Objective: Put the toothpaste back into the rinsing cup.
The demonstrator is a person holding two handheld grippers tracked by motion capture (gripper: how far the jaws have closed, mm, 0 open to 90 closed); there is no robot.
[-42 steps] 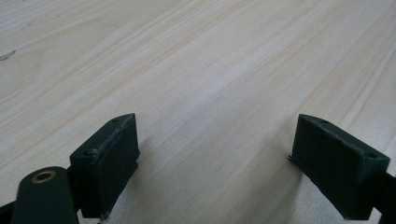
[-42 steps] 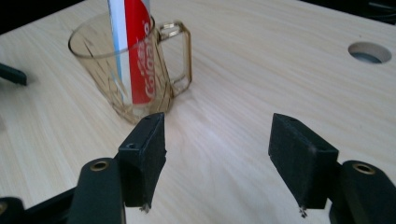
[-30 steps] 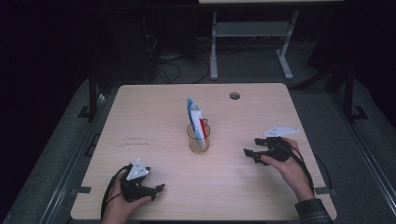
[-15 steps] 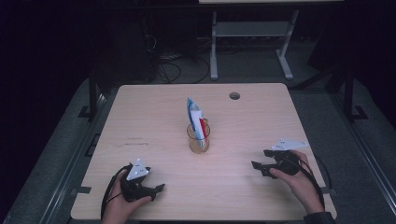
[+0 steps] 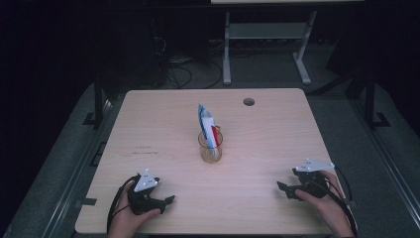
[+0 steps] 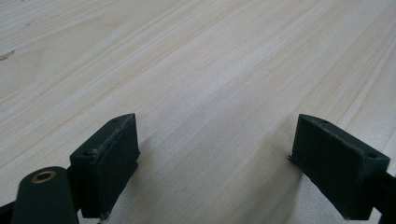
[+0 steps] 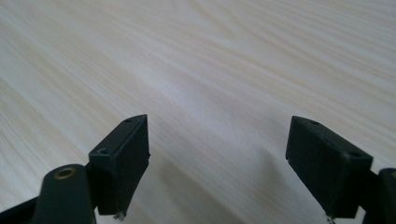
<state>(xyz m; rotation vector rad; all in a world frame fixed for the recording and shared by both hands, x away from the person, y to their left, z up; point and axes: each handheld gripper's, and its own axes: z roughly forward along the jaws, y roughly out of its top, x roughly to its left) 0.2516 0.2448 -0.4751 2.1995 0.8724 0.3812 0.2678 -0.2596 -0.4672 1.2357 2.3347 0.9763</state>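
A clear glass cup (image 5: 210, 146) stands upright near the middle of the wooden table (image 5: 163, 114), with a blue, white and red tube (image 5: 207, 125) leaning in it. My left gripper (image 5: 167, 200) rests on the table at the front left, jaws open, only bare wood between its pads (image 6: 112, 158). My right gripper (image 5: 284, 190) sits low at the front right, well away from the cup. Its jaws have just been opening and stand wide, with nothing between the pads (image 7: 123, 158).
A round cable hole (image 5: 248, 101) lies near the table's far edge. Behind the table a white metal frame (image 5: 267, 39) and loose cables (image 5: 173, 69) stand on the dark floor. The table's front edge runs just beneath both hands.
My right gripper has moved toward the front edge and slightly right, sinking closer to the tabletop. The left gripper and the cup have stayed where they were.
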